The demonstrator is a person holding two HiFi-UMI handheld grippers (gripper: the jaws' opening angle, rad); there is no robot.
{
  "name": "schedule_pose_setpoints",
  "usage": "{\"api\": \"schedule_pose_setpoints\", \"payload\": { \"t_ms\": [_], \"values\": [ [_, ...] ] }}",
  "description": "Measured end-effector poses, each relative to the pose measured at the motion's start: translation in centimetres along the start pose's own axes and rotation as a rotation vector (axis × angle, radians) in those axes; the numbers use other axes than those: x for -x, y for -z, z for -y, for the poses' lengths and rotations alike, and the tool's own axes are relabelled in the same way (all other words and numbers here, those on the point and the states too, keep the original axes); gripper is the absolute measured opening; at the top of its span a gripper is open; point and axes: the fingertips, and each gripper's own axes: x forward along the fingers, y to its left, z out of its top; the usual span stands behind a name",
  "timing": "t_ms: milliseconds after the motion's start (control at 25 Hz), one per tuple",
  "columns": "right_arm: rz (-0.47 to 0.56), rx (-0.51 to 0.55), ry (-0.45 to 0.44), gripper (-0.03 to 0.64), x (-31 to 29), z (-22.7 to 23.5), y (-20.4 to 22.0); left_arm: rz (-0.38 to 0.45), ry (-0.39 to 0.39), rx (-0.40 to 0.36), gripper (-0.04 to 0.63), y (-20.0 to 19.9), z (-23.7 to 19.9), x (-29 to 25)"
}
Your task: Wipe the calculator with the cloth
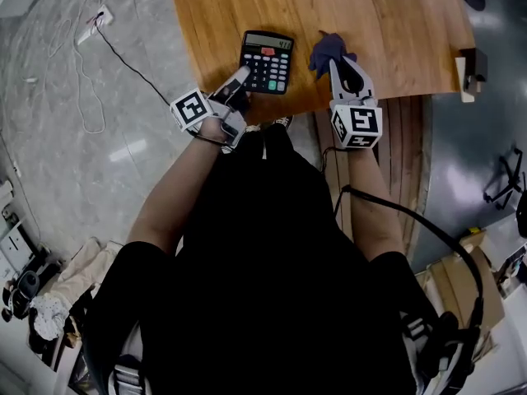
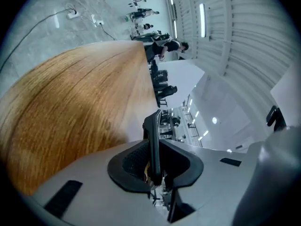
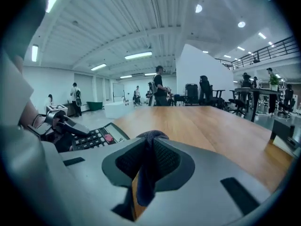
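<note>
Black calculator (image 1: 266,62) near the front edge of the wooden surface (image 1: 395,23), display end away from the person, red key just under the display. Pinched at the calculator's near-left corner by the left hand-held gripper (image 1: 238,83): jaws drawn close, pads pressing both faces of the thin body, seen edge-on between them in the left gripper view. Flat on the surface or slightly raised: not possible to tell. Just right of the calculator, apart from it, a dark blue cloth (image 1: 329,53), bunched. Held by the right hand-held gripper (image 1: 342,64), jaws nearly together on the fabric, a fold bulging above the pads and a tail hanging below them in the right gripper view. From that view, calculator off to the left with keys facing up, left hand-held gripper on its near corner. Marker cubes of both hand-held grippers nearer the person than the calculator, one to its near left, one to its near right. Well left of the calculator, down on the grey floor (image 1: 58,179), a thin black cable (image 1: 136,66) running to a white power strip (image 1: 93,25)
</note>
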Motion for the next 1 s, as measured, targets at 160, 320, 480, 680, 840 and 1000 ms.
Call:
{"api": "schedule_pose_setpoints", "payload": {
  "t_ms": [160, 320, 480, 680, 840, 1000],
  "values": [
    [-0.136, -0.010, 0.001, 0.051, -1.7, -1.3, 3.9, -0.015, -0.082, -0.071, 0.072, 0.6, -1.8, -0.2],
    [-0.233, -0.025, 0.003, 0.051, -3.0, -2.1, 6.5, -0.035, -0.159, -0.227, 0.077, 0.5, -2.3, -0.3],
    [-0.334, -0.003, 0.014, 0.051, -3.6, -2.2, 8.4, -0.079, -0.321, -0.367, 0.098, 0.4, -3.4, 0.1],
    [-0.412, 0.017, 0.015, 0.051, -3.8, -2.6, 8.4, -0.215, -0.597, -0.701, 0.123, 0.3, -5.0, 0.9],
    [-0.442, -0.010, -0.005, 0.094, -3.2, -2.6, 7.7, -0.264, -0.614, -0.903, 0.123, 0.4, -4.2, 0.4],
    [-0.400, 0.000, 0.007, 0.132, -1.7, -2.2, 4.6, -0.233, -0.557, -0.902, 0.121, -0.1, -2.4, 0.8]
  ]
}}
